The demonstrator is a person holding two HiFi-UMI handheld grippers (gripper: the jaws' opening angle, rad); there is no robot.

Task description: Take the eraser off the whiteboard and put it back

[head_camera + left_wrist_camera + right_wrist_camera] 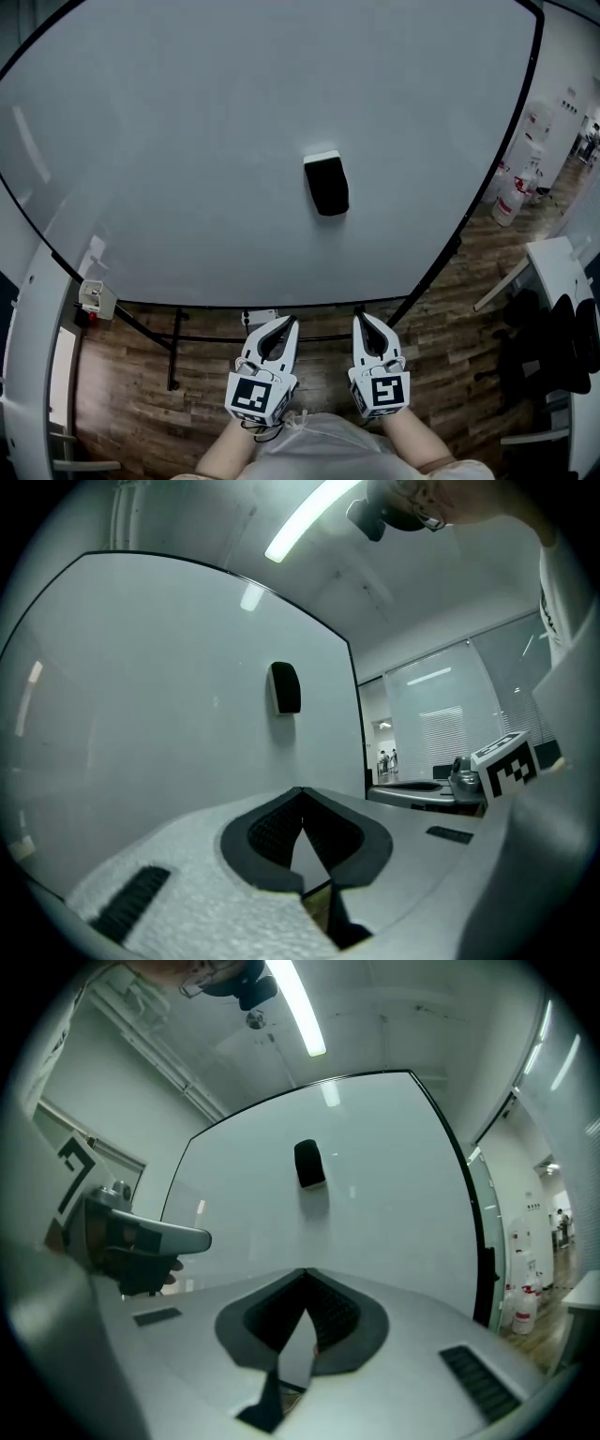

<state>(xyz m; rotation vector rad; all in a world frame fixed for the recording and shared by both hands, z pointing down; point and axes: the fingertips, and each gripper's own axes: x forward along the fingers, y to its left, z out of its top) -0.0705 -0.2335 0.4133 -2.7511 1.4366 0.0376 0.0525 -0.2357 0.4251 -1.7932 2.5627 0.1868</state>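
A black eraser (326, 184) clings to the middle of the large whiteboard (187, 141); it also shows in the left gripper view as eraser (285, 687) and in the right gripper view as eraser (308, 1162). Both grippers hang low in front of the person, well below the board's lower edge and apart from the eraser. My left gripper (292, 322) has its tips together with nothing between them. My right gripper (358, 319) is likewise shut and empty. In the gripper views the left gripper (300, 794) and right gripper (306, 1275) point at the board.
The whiteboard stands on a black frame (175, 347) over a wood floor (450, 337). White and red canisters (514, 192) stand at the right, with a white desk (562, 272) and dark chairs (553, 352) beside it. A grey box (97, 298) sits at the board's left foot.
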